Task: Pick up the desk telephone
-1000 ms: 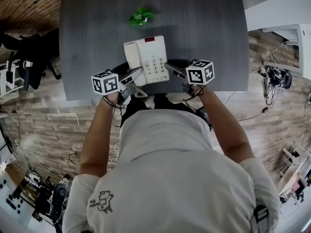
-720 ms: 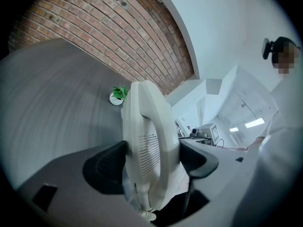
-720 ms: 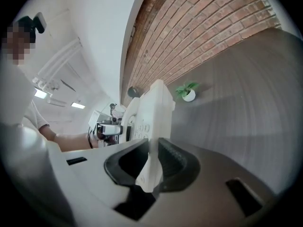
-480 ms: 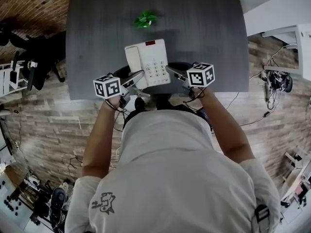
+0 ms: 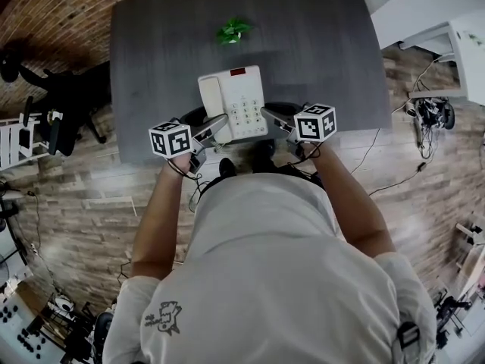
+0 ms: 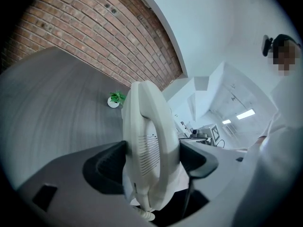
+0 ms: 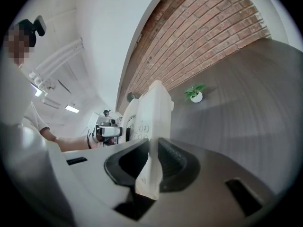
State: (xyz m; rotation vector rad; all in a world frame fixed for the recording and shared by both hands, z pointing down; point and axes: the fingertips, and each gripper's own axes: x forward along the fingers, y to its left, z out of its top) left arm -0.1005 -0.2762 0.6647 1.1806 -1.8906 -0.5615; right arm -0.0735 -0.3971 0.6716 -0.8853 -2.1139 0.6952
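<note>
Left gripper (image 5: 218, 121) and right gripper (image 5: 267, 113) clamp the desk telephone (image 5: 233, 97) from nine and three o'clock.
Telephone is near the grey table (image 5: 326, 44) at its six o'clock edge; a small plant (image 5: 233, 29) stands at the phone's twelve o'clock.

We take this for an office workroom: a desk telephone (image 5: 233, 101), a dark grey desk (image 5: 318, 44) with a small potted plant (image 5: 233, 30) near its far edge, a brick wall (image 6: 94, 37) behind, a black office chair (image 5: 61, 97) beyond its left edge, and tangled cables (image 5: 426, 112) on the wood-plank floor (image 5: 76, 196).
</note>
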